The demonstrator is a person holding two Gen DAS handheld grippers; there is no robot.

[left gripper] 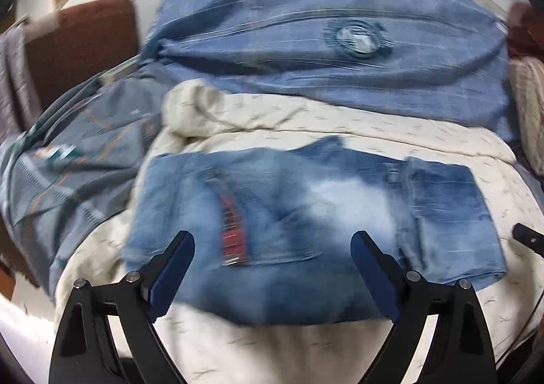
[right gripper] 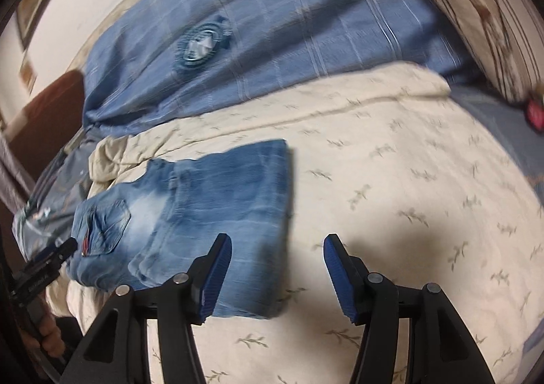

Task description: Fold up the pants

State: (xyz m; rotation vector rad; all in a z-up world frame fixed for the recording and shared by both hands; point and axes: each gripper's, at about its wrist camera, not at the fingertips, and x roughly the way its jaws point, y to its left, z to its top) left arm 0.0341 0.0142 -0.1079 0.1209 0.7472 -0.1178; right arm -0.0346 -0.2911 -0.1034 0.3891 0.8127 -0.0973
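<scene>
On bed (right gripper: 391,180), over cream cover with leaf print: folded jeans (left gripper: 306,214), lying flat, well apart from blue blanket (left gripper: 323,37) behind.

Left gripper (left gripper: 272,241) angled downward, hovering over near edge of jeans. Fingers (left gripper: 176,268) spread wide, holding nothing, touching nothing; denim visible between and under them, with red label just beyond left finger. Seen also from right wrist view at far left edge, with part of a hand (right gripper: 51,336) below it.

Right gripper (right gripper: 277,248) angled downward too, placed at right edge of jeans. Fingers (right gripper: 214,275) about half apart, empty; left one over corner of denim, whether touching it cannot be told because of blur; right one over bare cover, with shadow beside. One tip only visible in left wrist view, at right border.

Jeans: folded into compact rectangle, pocket side up, pale worn patch in middle. Right edge straight and thick. Left edge close to bunched cream cover and grey patterned cloth (left gripper: 68,173).

Much free cover to right of jeans, up to striped pillow (right gripper: 476,16). Less room at left, with brown headboard (left gripper: 81,50) beyond grey cloth. Narrow strip of cover between jeans and blanket.
</scene>
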